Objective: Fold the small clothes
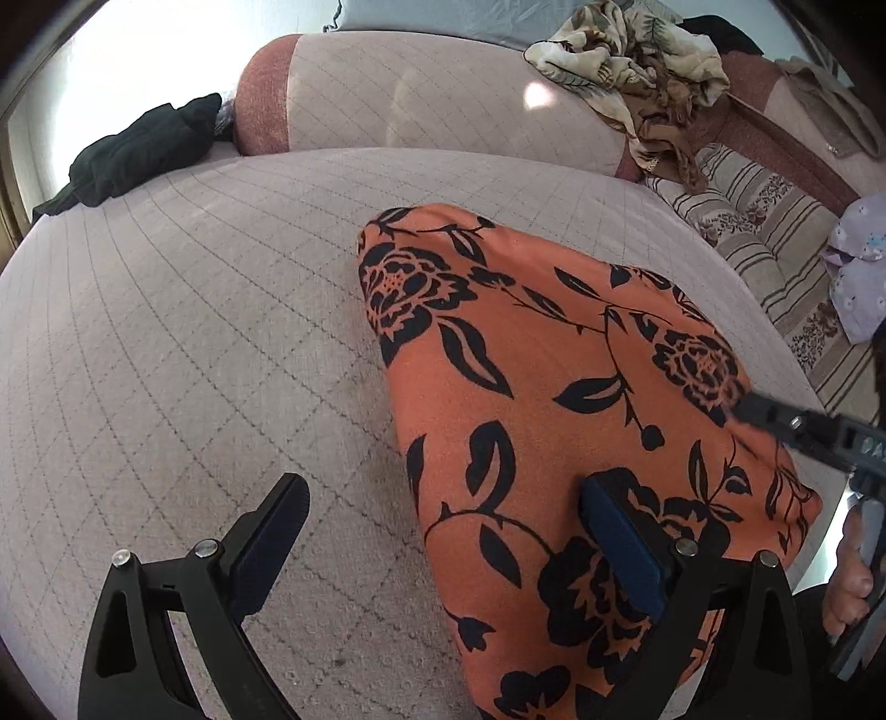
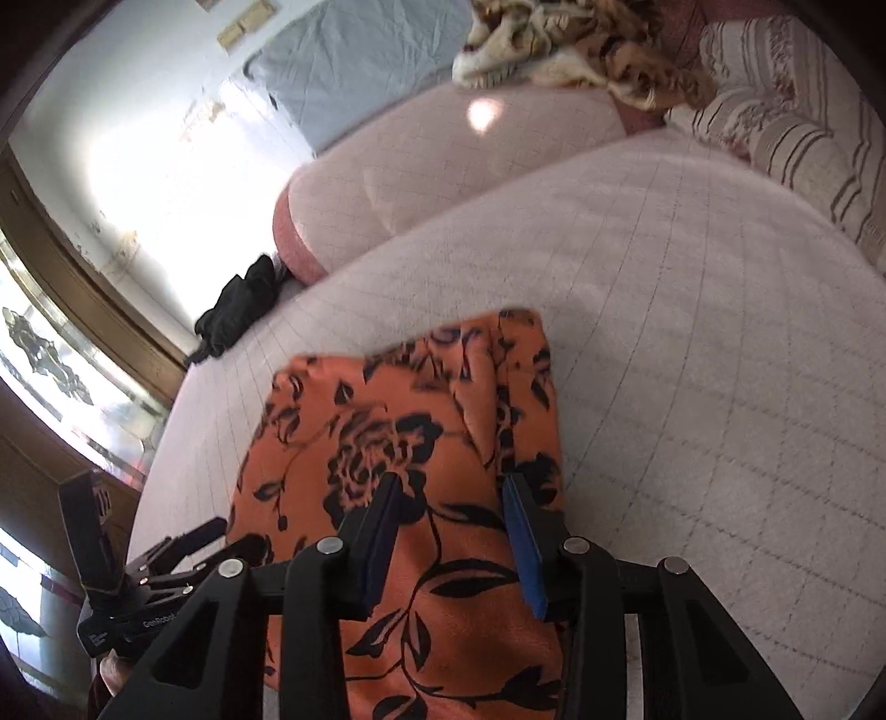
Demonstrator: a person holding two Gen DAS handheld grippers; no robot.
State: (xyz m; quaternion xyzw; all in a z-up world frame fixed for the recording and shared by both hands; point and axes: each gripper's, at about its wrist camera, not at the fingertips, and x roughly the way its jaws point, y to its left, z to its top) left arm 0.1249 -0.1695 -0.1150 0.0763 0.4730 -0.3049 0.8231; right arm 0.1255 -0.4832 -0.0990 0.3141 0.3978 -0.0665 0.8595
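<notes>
An orange cloth with black flowers (image 1: 554, 387) (image 2: 387, 399) lies folded on the pale quilted bed cover (image 1: 194, 332) (image 2: 692, 332). In the left wrist view my left gripper (image 1: 443, 487) is wide open, its right finger over the cloth's near part and its left finger over the bare cover. In the right wrist view my right gripper (image 2: 453, 482) hovers over the cloth with its jaws partly apart; the fabric lies flat under the gap and nothing is pinched. The right gripper (image 1: 786, 423) also enters at the cloth's right edge. The left gripper (image 2: 183, 543) shows at the lower left.
A black garment (image 1: 144, 155) (image 2: 238, 310) lies at the far left of the bed. A round bolster (image 1: 415, 99) runs along the back, with a crumpled beige floral pile (image 1: 637, 72) (image 2: 581, 50) on it. To the right are a striped cushion (image 1: 775, 232) and a lilac garment (image 1: 858, 266).
</notes>
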